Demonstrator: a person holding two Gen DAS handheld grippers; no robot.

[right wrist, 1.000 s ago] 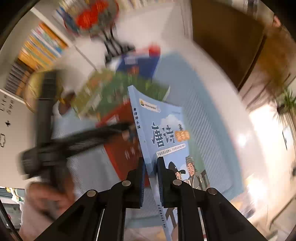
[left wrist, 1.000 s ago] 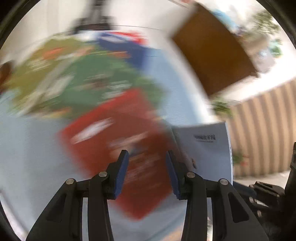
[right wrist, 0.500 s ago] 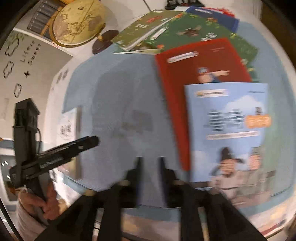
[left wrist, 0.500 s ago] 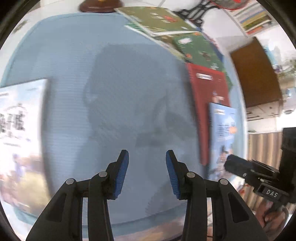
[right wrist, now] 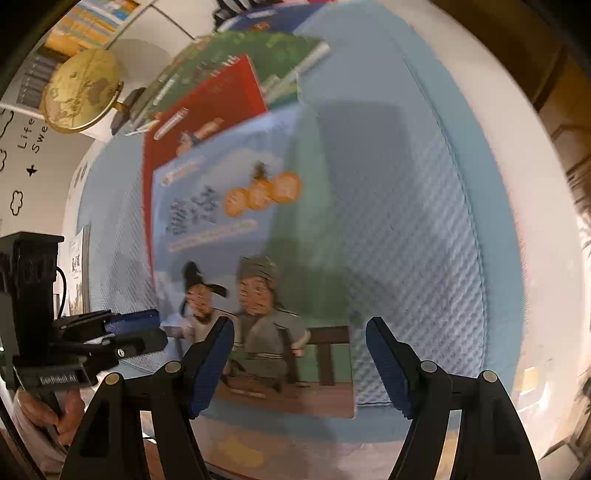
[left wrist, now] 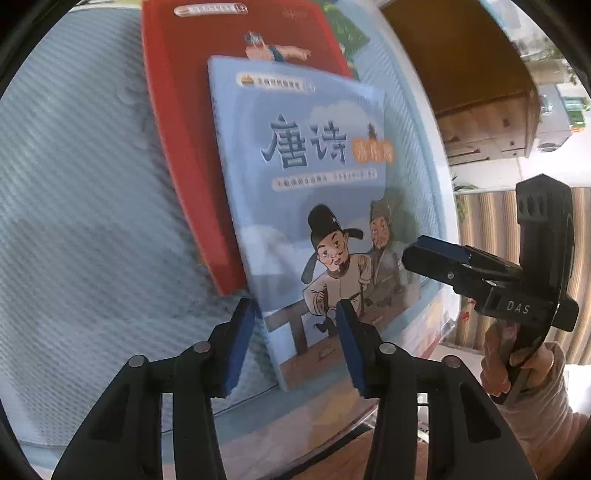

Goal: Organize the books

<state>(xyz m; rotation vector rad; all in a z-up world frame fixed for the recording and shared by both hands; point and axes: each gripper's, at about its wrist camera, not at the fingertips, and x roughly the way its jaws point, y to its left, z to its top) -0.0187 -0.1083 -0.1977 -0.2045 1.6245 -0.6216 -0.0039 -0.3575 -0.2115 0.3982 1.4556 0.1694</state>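
From my left gripper (left wrist: 295, 332), nearest the lens, the 2 blue-padded fingers (left wrist: 240, 347) are parted and opening, straddling the near-left corner of the light blue book (left wrist: 306, 184); I can't see the pads pressing on it. That book lies face up on a blue textured mat (left wrist: 81, 206), its cover showing 2 cartoon men, and it overlaps a red book (left wrist: 177, 110) lying further away. To the right, this view alone shows my right gripper (left wrist: 436, 254) side-on, its tip over the blue book's right edge, with my hand (left wrist: 517, 362) on the handle, and beyond it a brown cabinet (left wrist: 480, 92).

From my right gripper (right wrist: 299, 354), the fingers (right wrist: 210, 365) stand wide and are opening over the blue book's (right wrist: 229, 221) near edge, nothing clamped between them. Only here do I see my left gripper (right wrist: 140, 328) entering from the left, green books (right wrist: 251, 59) beyond the red book (right wrist: 207, 107), a globe (right wrist: 81, 96), and a shelf of books (right wrist: 85, 22) at the back.
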